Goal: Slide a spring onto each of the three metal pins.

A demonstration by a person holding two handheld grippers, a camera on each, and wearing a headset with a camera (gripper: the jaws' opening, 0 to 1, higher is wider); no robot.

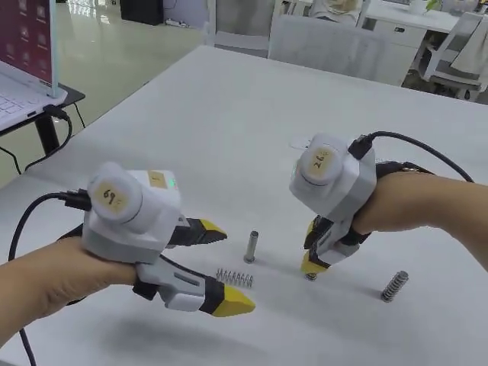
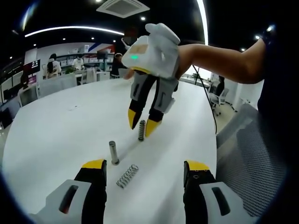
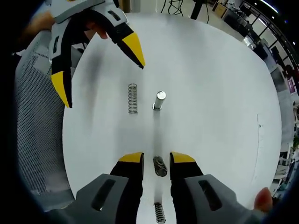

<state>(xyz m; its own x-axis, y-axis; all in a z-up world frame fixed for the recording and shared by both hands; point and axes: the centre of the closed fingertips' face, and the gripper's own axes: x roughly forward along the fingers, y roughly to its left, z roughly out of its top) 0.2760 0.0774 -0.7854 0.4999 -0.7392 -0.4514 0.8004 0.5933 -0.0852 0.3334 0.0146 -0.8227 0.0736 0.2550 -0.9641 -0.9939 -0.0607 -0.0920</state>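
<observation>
A bare metal pin (image 1: pixel 252 246) (image 2: pixel 112 152) (image 3: pixel 159 100) stands upright on the white table (image 1: pixel 213 114). Beside it lies a loose spring (image 1: pixel 234 278) (image 2: pixel 127 176) (image 3: pixel 132 98). My right gripper (image 1: pixel 313 263) (image 2: pixel 141 122) (image 3: pixel 157 158) points down, open, with its yellow tips on either side of an upright spring (image 2: pixel 141 130) (image 3: pixel 160 165) without touching it. Whether a pin is inside that spring is hidden. Another spring (image 1: pixel 394 286) (image 3: pixel 160 212) stands further right. My left gripper (image 1: pixel 223 267) (image 2: pixel 145 165) (image 3: pixel 97 66) hovers wide open and empty just short of the loose spring.
An open laptop (image 1: pixel 15 76) sits on a side stand at the far left, with cables hanging below it. Chairs and desks (image 1: pixel 450 53) stand beyond the table's far edge. A small white label (image 1: pixel 301 142) lies behind the right gripper.
</observation>
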